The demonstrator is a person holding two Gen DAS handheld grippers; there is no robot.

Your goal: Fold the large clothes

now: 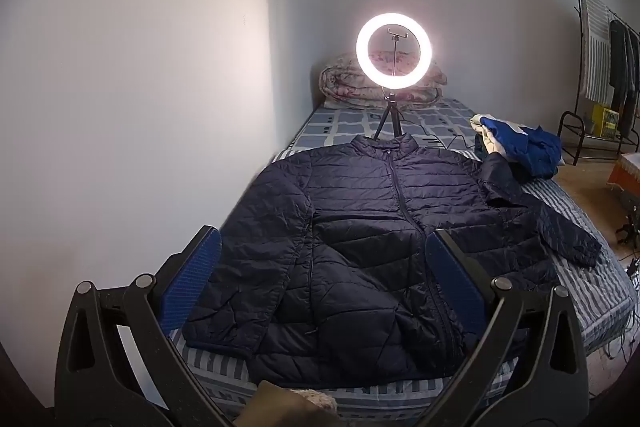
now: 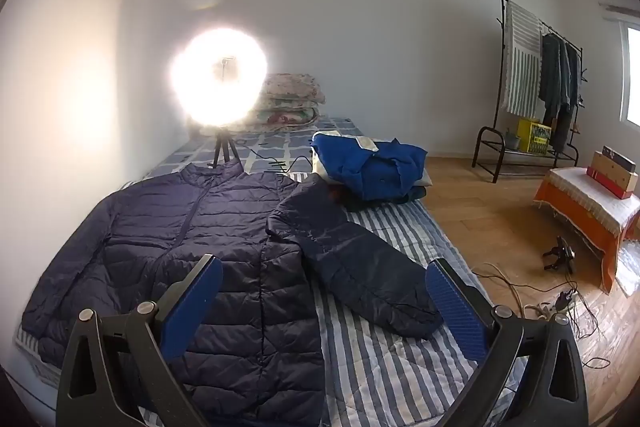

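A dark navy quilted jacket (image 1: 360,247) lies flat and zipped, front up, on the striped bed (image 1: 592,291). Its collar points toward the far wall. One sleeve (image 2: 360,267) stretches out to the right across the striped cover. My left gripper (image 1: 320,279) hovers above the jacket's lower half, open, with nothing between its blue pads (image 1: 188,279). In the right wrist view the same jacket (image 2: 192,259) fills the left side. My right gripper (image 2: 324,303) stands open above the jacket's hem and the sleeve cuff, holding nothing.
A lit ring light (image 1: 394,51) on a small tripod stands on the bed behind the collar. A pile of blue and white clothes (image 2: 372,163) lies at the bed's right. A folded floral quilt (image 1: 348,83) sits at the head. Clothes rack (image 2: 532,83), orange-covered bench (image 2: 580,211), cables on the wooden floor.
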